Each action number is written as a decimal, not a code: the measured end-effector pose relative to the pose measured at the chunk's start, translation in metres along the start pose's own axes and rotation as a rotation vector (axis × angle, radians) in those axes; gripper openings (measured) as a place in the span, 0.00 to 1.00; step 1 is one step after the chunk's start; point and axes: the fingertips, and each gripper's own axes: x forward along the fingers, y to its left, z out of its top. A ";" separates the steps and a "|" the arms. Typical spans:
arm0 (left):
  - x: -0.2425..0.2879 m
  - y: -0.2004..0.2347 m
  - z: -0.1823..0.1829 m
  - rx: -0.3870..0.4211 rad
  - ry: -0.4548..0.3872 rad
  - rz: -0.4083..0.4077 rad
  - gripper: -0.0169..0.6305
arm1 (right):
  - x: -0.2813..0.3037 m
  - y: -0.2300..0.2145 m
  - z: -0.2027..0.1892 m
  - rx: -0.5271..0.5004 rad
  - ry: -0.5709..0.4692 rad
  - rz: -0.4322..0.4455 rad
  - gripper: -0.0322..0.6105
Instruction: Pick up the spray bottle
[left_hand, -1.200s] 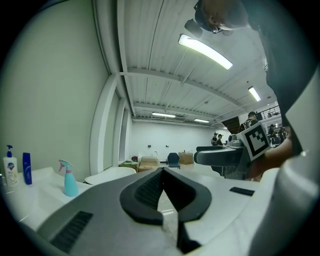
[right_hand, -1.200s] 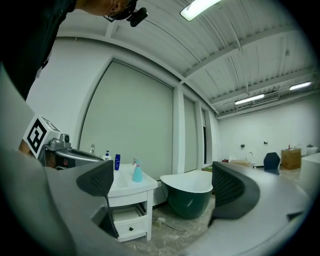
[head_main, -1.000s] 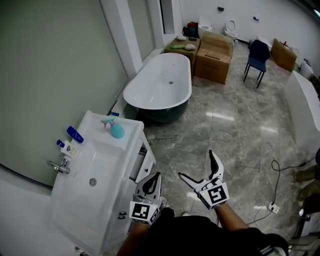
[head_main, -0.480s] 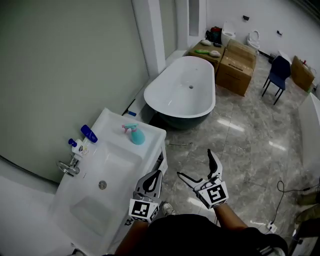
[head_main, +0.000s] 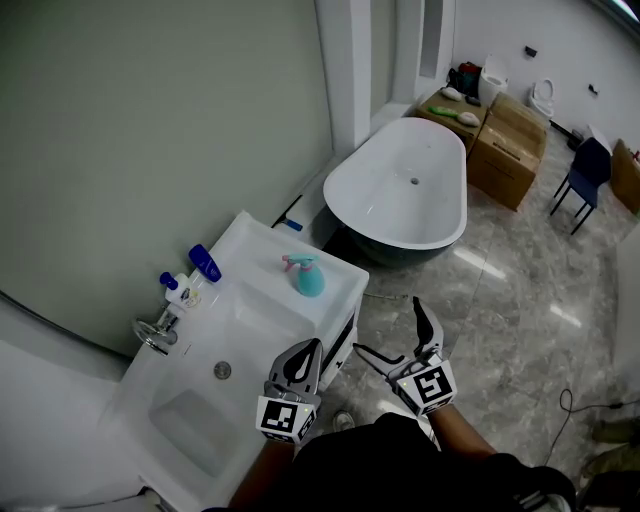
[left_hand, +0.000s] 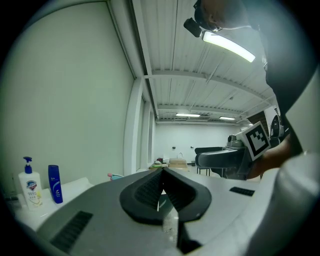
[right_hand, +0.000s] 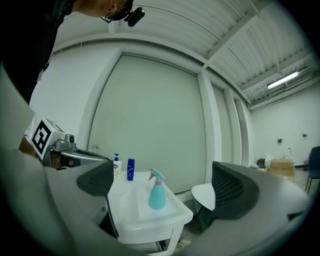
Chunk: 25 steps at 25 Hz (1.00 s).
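The spray bottle (head_main: 308, 276) is teal with a pink trigger head and stands upright on the far right corner of the white sink vanity (head_main: 180, 420). In the right gripper view the spray bottle (right_hand: 157, 190) stands ahead, framed between the wide-apart jaws. My right gripper (head_main: 392, 337) is open and empty, low and to the right of the vanity, well short of the bottle. My left gripper (head_main: 303, 365) is shut with nothing in it, hovering at the vanity's front edge. In the left gripper view its pads (left_hand: 161, 189) meet.
A blue bottle (head_main: 205, 263) and a white pump bottle (head_main: 177, 290) stand by the chrome tap (head_main: 152, 335) at the wall. A white bathtub (head_main: 398, 184) lies beyond the vanity. Cardboard boxes (head_main: 510, 135) and a blue chair (head_main: 583, 170) stand farther back on the marble floor.
The view has swung so the vanity and bottle now sit more to the right and nearer to the grippers. Both grippers keep the same pose and state.
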 end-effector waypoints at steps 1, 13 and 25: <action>-0.001 0.005 -0.001 -0.004 0.001 0.009 0.02 | 0.006 0.003 -0.001 0.000 0.003 0.012 0.96; 0.005 0.062 -0.011 -0.030 0.026 0.175 0.02 | 0.085 0.013 -0.015 0.023 0.042 0.192 0.96; 0.020 0.108 -0.006 -0.047 0.039 0.411 0.02 | 0.176 0.004 -0.064 0.001 0.112 0.410 0.96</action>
